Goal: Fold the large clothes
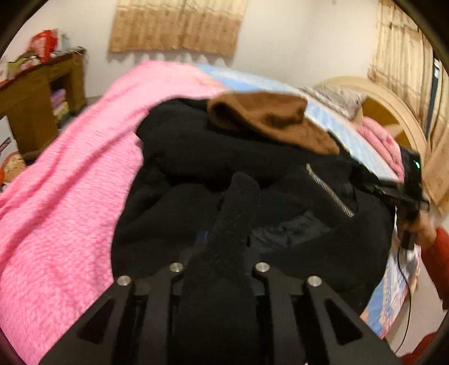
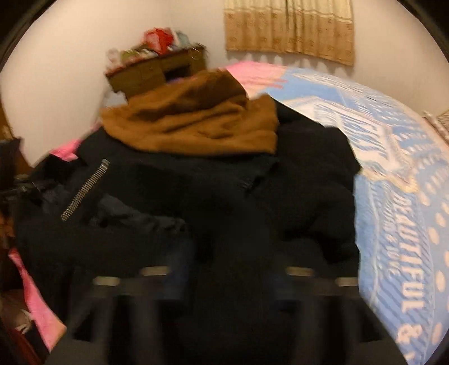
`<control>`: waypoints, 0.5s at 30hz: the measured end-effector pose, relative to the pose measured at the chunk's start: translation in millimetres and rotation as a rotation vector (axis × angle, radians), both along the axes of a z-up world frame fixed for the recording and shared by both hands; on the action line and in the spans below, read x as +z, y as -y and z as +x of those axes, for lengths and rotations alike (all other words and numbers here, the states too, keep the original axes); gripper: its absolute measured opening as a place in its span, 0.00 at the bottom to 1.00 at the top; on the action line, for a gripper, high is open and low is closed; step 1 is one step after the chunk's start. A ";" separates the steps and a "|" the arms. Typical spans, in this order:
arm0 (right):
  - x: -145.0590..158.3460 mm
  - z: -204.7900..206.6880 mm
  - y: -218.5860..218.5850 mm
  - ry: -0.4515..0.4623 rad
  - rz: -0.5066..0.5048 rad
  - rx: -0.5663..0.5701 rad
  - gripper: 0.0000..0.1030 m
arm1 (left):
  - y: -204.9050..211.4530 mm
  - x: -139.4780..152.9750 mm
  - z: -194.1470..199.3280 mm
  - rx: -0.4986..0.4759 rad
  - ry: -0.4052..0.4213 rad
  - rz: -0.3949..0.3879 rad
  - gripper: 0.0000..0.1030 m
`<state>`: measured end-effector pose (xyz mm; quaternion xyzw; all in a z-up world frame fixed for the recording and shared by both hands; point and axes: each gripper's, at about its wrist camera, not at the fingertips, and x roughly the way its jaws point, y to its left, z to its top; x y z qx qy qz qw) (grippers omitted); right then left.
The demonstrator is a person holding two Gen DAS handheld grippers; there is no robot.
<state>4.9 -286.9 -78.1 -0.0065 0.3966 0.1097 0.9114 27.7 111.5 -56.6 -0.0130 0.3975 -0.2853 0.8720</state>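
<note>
Nearest you in the left wrist view, your left hand-held gripper (image 1: pixel 224 224) is closed on a thick fold of the black jacket (image 1: pixel 196 157); the fleecy cloth is bunched between its fingers and runs back toward the camera. In the right wrist view, your right hand-held gripper (image 2: pixel 224 252) is smeared by motion blur and its fingers merge with the dark cloth, so it seems to have jacket fabric in it, but you cannot tell its state for sure.

Just beyond the fingers, the black jacket (image 2: pixel 308 168) lies heaped on the bed, with a shiny dark lining (image 1: pixel 289 233) exposed near the middle and a metal zipper (image 1: pixel 328 191) running diagonally across it. The same zipper (image 2: pixel 84 191) appears at the left of the right wrist view. At the right edge of the left wrist view you can see your right hand (image 1: pixel 423 227), in a red sleeve, holding the other tool's handle.

On the far part of the jacket rests its brown hood (image 1: pixel 269 120), crumpled (image 2: pixel 196 123). Under the jacket to the left is a pink blanket (image 1: pixel 70 182); to the right is a blue printed bedsheet (image 2: pixel 393 174).

Farther off, a curved wooden headboard (image 1: pixel 393 112) stands at the right, a cluttered wooden counter (image 1: pixel 33 101) sits by the wall, and a beige curtain (image 1: pixel 176 25) hangs above the bed.
</note>
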 end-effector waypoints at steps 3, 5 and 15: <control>25.6 -28.8 7.1 0.065 0.066 -0.038 0.19 | -15.8 25.3 -19.9 -0.005 0.050 -0.138 0.14; 48.3 -46.4 13.2 0.125 0.098 -0.060 0.19 | -22.1 44.6 -24.8 0.002 0.094 -0.192 0.14; 139.8 4.6 37.6 0.375 0.121 -0.200 0.19 | -15.9 107.1 96.2 0.230 0.047 -0.337 0.13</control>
